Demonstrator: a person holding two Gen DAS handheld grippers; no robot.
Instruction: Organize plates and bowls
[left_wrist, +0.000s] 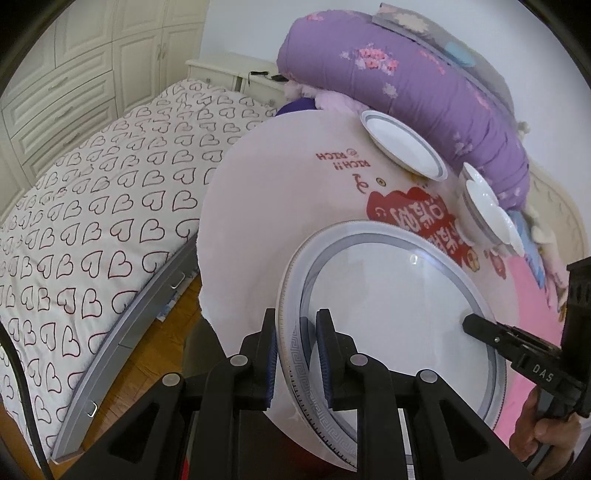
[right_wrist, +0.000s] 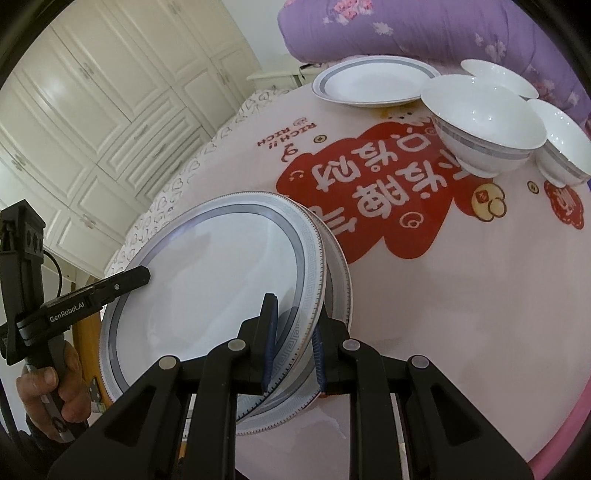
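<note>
Left tool (left_wrist: 295, 354): closed on the rim of the large plate (left_wrist: 388, 314), one pad above and one below the grey key-pattern border. Right tool (right_wrist: 291, 347): closed on the opposite rim of the same large plate, again with a pad on each face. The plate is white with a grey inner ring and is held between the two tools, tilted. In the right wrist view its far edge lies over a second large plate (right_wrist: 338, 269) of the same pattern, which sits flat on the worktop (right_wrist: 443, 314) near its near-left edge. Whether the two plates touch cannot be told.

The worktop is round, covered with a pale pink cloth bearing a red printed design. Toward its far edge stands a smaller plate (right_wrist: 373, 83) with a grey band. To its right, toward the far-right edge, are three white bowls: a large bowl (right_wrist: 484, 125) upright nearest the centre, a second bowl (right_wrist: 565, 144) just beside it on the right, and a shallow third bowl (right_wrist: 498, 77) behind them.

A hand (right_wrist: 51, 384) grips the handle of the left tool. Beyond the worktop lie a purple floral quilt (left_wrist: 406, 74) and a bed (left_wrist: 92, 203) with a heart-patterned cover.
</note>
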